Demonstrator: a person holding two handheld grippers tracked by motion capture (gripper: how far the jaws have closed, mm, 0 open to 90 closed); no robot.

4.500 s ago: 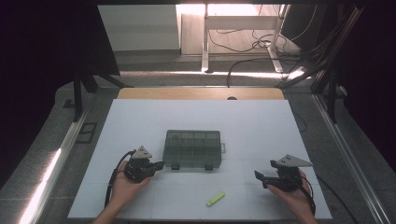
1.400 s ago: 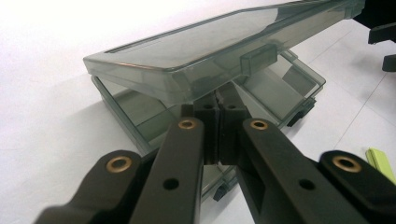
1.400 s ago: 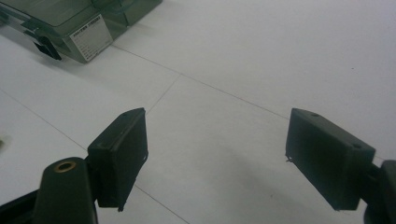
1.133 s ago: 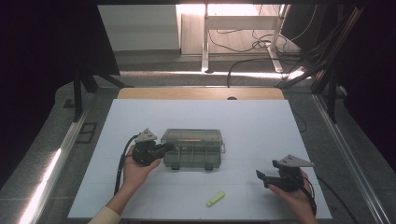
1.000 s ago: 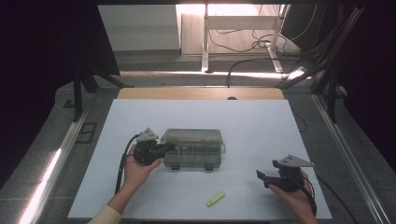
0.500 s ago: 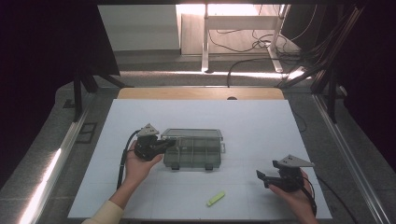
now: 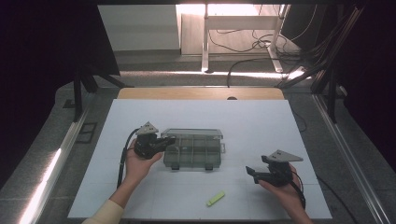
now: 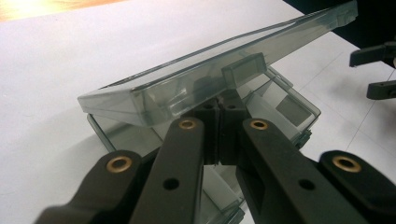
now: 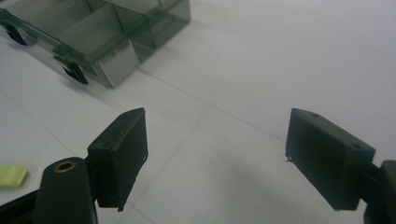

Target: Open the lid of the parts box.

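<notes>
The left hand-held gripper (image 8: 219, 126) has its jaws drawn narrow, pinched together at the short end of a clear compartment box (image 7: 192, 149), right under the lid's (image 8: 210, 79) edge. In the left gripper view the lid sits tilted, raised off the base on the side nearest the jaws and running away from them toward the far end, where a small clasp tab (image 8: 243, 69) hangs just above the jaw tips. Whether the jaws grip the lid's lip or only wedge beneath it, I cannot tell.

The box lies on the white counter (image 7: 233, 116), directly ahead of the left hand-held gripper (image 7: 163, 141) and well off to the side of the right hand-held gripper (image 7: 250, 173), which rests low with its jaws spread wide and nothing between them. In the right gripper view a corner of the box (image 9: 93, 28) shows ahead and to the left of those jaws, and a small yellow-green piece (image 9: 11, 176) lies beside the left jaw.

The box looks like thin, stiff moulded plastic, probably light and apparently empty, so it is likely to skid on the smooth counter when the lid is pried. The lid will probably flex a little and could slip off smooth jaws. The best hold seems to be the lid's rim near the clasp, with the free hand-held gripper pressing down the base's front wall.
</notes>
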